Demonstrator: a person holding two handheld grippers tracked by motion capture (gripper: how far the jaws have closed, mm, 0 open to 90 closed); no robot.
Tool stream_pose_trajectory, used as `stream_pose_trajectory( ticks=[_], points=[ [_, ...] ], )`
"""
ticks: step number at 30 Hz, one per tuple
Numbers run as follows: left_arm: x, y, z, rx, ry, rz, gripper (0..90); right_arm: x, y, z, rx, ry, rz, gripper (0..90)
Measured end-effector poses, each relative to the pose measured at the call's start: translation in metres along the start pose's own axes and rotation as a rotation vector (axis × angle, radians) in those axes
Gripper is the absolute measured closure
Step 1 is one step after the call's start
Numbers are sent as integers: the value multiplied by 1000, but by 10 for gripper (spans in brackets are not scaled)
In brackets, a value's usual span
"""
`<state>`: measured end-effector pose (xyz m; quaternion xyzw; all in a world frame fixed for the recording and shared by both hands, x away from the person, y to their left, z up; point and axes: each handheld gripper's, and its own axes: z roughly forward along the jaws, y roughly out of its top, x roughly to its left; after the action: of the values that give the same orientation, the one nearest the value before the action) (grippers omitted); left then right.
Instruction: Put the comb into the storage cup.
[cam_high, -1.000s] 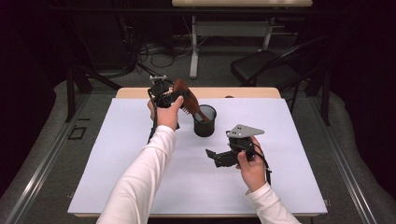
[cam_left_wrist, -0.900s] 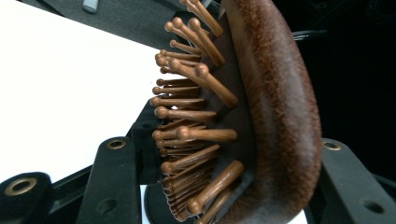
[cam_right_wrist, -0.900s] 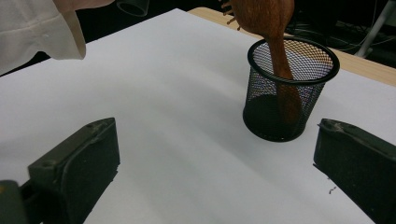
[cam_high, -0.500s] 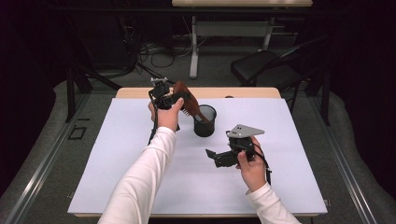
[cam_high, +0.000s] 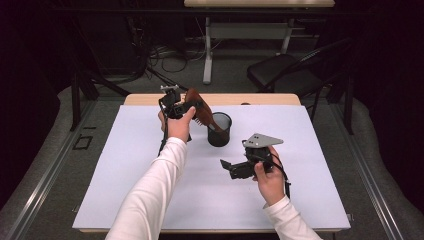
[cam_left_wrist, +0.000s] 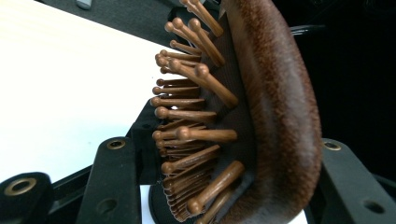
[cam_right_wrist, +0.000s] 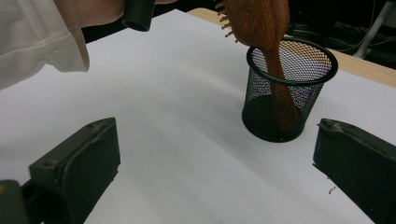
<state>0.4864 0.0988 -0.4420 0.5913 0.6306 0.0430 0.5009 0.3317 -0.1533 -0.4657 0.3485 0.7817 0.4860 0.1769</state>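
A black mesh cup stands near the middle of the white surface, and a wooden brush leans out of it, its handle taking up part of the cup's mouth. The left hand-held gripper clamps the brush head just left of the cup. Bare surface lies open between the cup and the right hand-held gripper.

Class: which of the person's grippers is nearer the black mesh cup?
Left. The left gripper holds the brown wooden hairbrush, handle down in the black mesh cup; the right gripper waits open, nearer the person.
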Motion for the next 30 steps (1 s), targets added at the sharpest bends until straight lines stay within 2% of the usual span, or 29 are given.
stream_pose_trajectory(
  ticks=[10, 21, 25, 30],
  points=[
    [2, -2, 2, -2, -6, 19, 484, 0, 0, 0, 2, -1, -2, 4],
    [12, -3, 3, -7, -35, 1, 474, 0, 0, 0, -3, -2, -3, 7],
    [13, -4, 4, -18, -42, 24, 469, 0, 0, 0, -8, -4, 1, 11],
    [14, -3, 4, -14, -53, 23, 465, 0, 0, 0, -8, -4, 0, 11]
  ],
)
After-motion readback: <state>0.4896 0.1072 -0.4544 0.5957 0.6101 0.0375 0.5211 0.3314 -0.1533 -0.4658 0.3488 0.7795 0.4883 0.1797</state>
